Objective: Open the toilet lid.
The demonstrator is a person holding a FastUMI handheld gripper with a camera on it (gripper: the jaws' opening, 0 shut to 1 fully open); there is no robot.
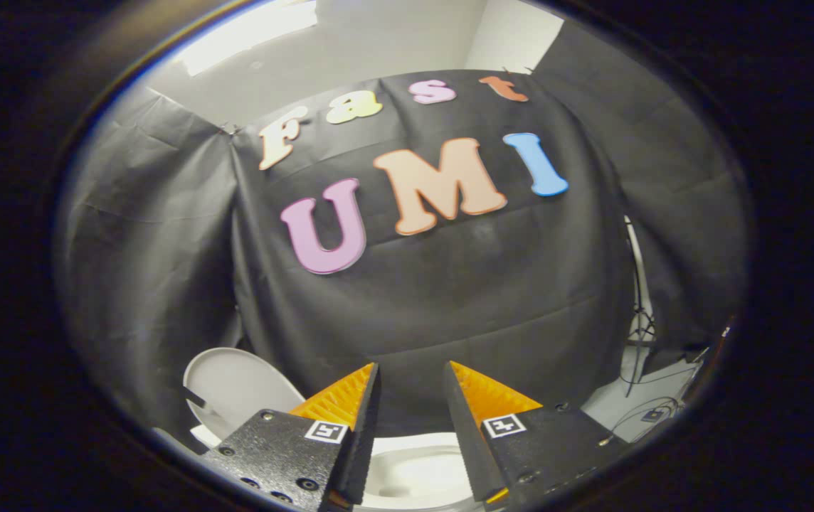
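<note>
My gripper (pixel 413 364) is open, with a gap between its fingers and nothing held in it. It points at the black cloth wall, tilted upward. Below and between the fingers lies the white toilet bowl (pixel 414 473), its inside showing. The white toilet lid (pixel 236 387) stands raised to the left of the left finger, apart from it, with a small dark tab (pixel 193 398) on its left edge. The fingers hide the lower part of the lid and the sides of the bowl.
The black cloth wall (pixel 450 306) hangs close behind the toilet and wraps round both sides. Right of the right finger, a thin tripod stand (pixel 640 320) and loose cables (pixel 652 412) lie on the pale floor.
</note>
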